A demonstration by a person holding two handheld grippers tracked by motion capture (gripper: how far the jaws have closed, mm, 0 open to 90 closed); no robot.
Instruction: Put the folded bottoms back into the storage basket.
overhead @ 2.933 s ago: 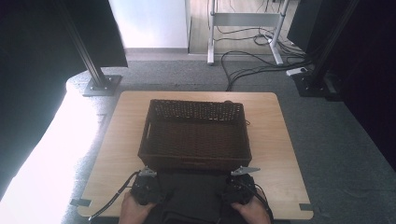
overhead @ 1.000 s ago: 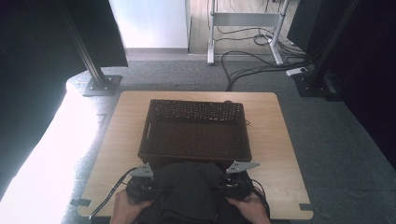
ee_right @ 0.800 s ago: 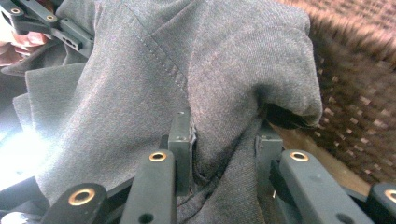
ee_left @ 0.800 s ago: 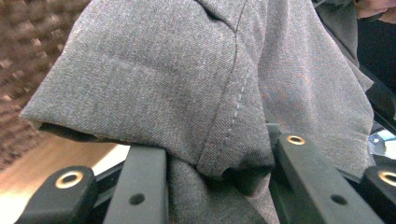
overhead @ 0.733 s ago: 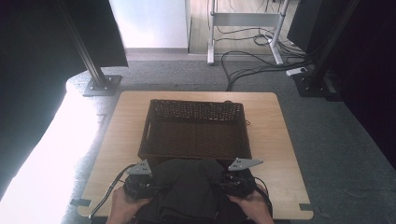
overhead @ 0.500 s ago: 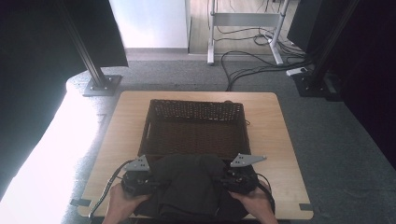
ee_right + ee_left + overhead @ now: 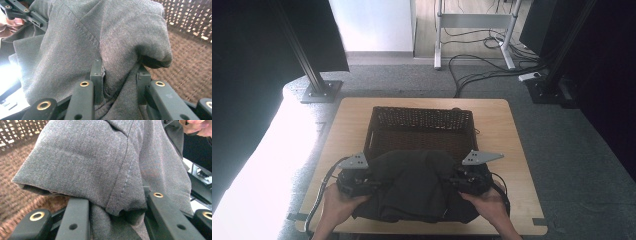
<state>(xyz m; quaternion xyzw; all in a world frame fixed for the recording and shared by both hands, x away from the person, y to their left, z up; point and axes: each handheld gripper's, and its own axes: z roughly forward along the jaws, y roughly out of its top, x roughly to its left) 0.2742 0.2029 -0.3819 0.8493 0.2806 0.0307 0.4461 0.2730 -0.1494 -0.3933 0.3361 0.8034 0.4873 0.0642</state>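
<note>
the left claw [image 7: 371,183] and right claw [image 7: 455,181] each pinch a bunched side of the dark grey garment [image 7: 414,187], holding it spread between them above the tabletop's [image 7: 507,150] near edge, probably so it can drop into the wicker basket [image 7: 419,120] just beyond.

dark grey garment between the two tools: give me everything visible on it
The dark grey garment looks like a woven twill fabric with stitched seams. It is folded into a thick bundle and held off the table's near edge, overlapping the near rim of the wicker basket. The left tool and the right tool each clamp a bunched side of it, a rounded fold bulging above each grip.
</note>
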